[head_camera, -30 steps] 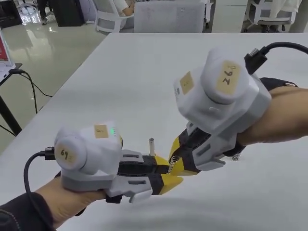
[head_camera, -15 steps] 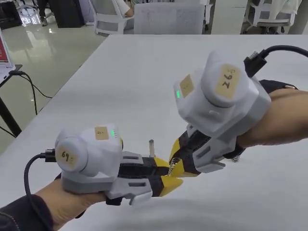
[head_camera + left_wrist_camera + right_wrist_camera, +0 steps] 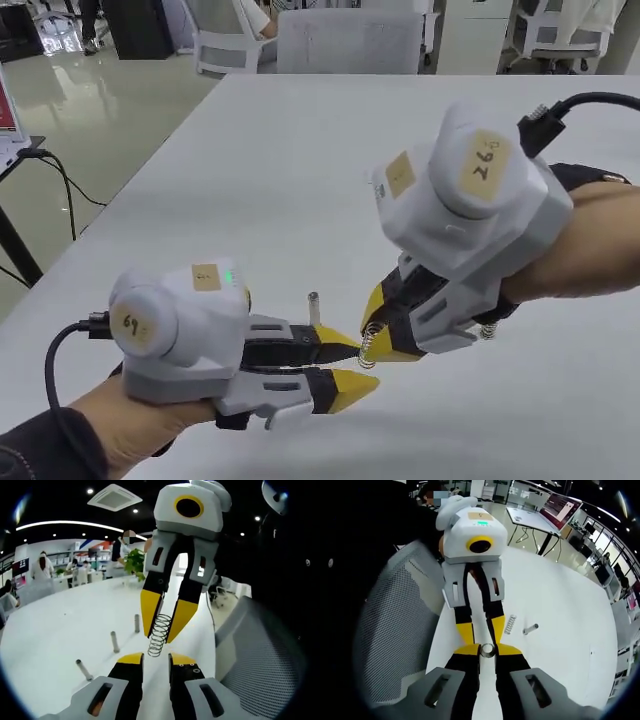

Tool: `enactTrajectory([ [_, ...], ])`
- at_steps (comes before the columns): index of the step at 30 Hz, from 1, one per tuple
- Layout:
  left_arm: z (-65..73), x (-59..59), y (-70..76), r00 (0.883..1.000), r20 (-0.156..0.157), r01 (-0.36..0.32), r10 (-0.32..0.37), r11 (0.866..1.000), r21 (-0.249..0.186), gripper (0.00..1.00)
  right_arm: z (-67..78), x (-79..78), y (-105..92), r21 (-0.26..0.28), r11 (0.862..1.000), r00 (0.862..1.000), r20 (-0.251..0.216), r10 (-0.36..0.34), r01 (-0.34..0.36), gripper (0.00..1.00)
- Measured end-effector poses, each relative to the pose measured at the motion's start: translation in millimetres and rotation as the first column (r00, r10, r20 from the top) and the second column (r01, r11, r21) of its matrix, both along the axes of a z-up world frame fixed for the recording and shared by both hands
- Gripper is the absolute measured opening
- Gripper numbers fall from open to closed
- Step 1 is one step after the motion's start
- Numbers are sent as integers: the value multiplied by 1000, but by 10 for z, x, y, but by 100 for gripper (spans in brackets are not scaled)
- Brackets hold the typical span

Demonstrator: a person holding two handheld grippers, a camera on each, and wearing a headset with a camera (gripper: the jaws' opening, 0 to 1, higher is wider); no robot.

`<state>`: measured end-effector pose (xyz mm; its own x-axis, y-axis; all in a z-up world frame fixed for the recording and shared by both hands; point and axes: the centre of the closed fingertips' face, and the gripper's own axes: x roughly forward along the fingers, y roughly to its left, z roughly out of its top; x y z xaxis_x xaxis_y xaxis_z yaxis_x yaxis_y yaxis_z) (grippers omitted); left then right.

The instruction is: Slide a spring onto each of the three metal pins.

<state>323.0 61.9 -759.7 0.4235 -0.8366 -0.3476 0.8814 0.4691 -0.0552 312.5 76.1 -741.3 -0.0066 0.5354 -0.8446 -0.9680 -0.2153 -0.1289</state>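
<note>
Right gripper: we see the white right gripper, with black yellow-tipped jaws, clenched on a small silvery coil spring. In the left gripper view it reaches down from above, its tips pointing at the left gripper's jaws.
Held spring: the coil spring is pinched near its upper end between the right gripper's two yellow tips. Its free lower end hangs out past them, just above the gap in the left gripper's jaws. In the right gripper view we look at it end-on, as a ring between the tips.
Left gripper: the matching white left gripper is released, its yellow-tipped jaws parted with nothing between them. It faces the right gripper tip to tip, just under the spring; we cannot tell whether it touches the coil.
Pins: three short grey metal pins stand in a row to the left of the left gripper's jaws in its own view: the nearest, the middle and the farthest. They stand apart from one another, each shaft bare. The farthest stands just left of the right gripper's tips.
Loose spring: in the right gripper view a second, loose spring lies flat just beside the left gripper's jaw, near a pin.
Table: a plain white tabletop lies beneath both grippers.
</note>
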Motion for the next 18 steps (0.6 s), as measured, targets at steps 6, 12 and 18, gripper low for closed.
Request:
enactTrajectory([
  [6, 4, 16, 39, 1000, -5, -18, 18, 1000, -8, 17, -2, 45, -38, -2, 1000, 1000, 3, -14, 14, 8],
  [12, 3, 42, 101, 999, -11, -47, 47, 999, -17, 22, 2, 86, -77, -4, 1000, 1000, 6, -26, 26, 8],
  [18, 8, 68, 149, 997, -14, -71, 70, 997, -20, 28, 4, 116, -102, -4, 999, 999, 7, -35, 35, 8],
])
